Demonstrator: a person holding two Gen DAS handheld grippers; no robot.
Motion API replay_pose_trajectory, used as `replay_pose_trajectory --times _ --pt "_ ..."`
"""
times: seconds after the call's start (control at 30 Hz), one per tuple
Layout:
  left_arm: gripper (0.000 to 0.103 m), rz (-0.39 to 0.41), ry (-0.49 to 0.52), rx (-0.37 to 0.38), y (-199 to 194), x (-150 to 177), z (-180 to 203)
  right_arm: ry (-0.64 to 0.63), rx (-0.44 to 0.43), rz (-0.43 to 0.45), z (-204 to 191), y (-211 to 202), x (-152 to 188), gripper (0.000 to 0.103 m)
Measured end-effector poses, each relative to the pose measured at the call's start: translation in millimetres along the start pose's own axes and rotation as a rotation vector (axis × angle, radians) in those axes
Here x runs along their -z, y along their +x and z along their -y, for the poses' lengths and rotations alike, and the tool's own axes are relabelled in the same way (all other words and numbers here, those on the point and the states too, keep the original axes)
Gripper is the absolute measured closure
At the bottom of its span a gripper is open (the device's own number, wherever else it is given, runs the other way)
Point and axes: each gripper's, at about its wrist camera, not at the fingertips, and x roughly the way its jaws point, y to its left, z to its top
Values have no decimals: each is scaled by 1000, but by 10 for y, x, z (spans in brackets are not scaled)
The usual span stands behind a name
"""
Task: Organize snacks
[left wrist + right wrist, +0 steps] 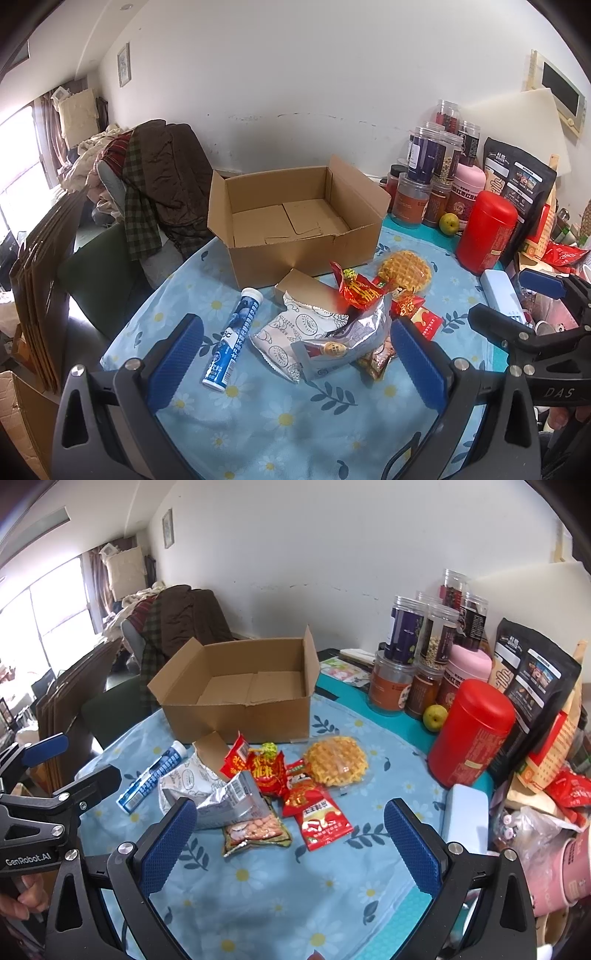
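Note:
An open cardboard box [295, 218] [240, 698] stands empty at the back of the blue flowered tablecloth [280, 417]. In front of it lies a heap of snacks: a blue tube [231, 339] [151, 777], a white patterned packet [295, 332], a silver pouch [347, 343] [229, 805], red packets [360, 291] [323, 818], a round waffle [406, 275] [338, 760] and a peanut bag [255, 829]. My left gripper [295, 354] hovers open just short of the heap, holding nothing. My right gripper [291, 842] is open too, above the red packet and peanut bag.
Jars [417, 657], a pink canister [467, 675], a red tin [472, 734], a green fruit [435, 718] and black bags [532, 686] crowd the right side. A white box [467, 819] lies at the right edge. Clothes drape a chair [159, 184] at left.

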Motion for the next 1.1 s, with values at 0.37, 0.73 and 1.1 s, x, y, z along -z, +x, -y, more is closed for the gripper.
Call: replay_pose_trajectory --times 0.37,0.73,1.1 --pt "0 0 -1 4 5 13 -6 -1 -1 0 -7 4 7 0" --pt "0 6 -4 23 22 -15 -49 2 -10 6 -26 12 -3 0" --pt "0 -23 -9 93 223 -20 -234 -2 -44 -13 -131 210 45 0"
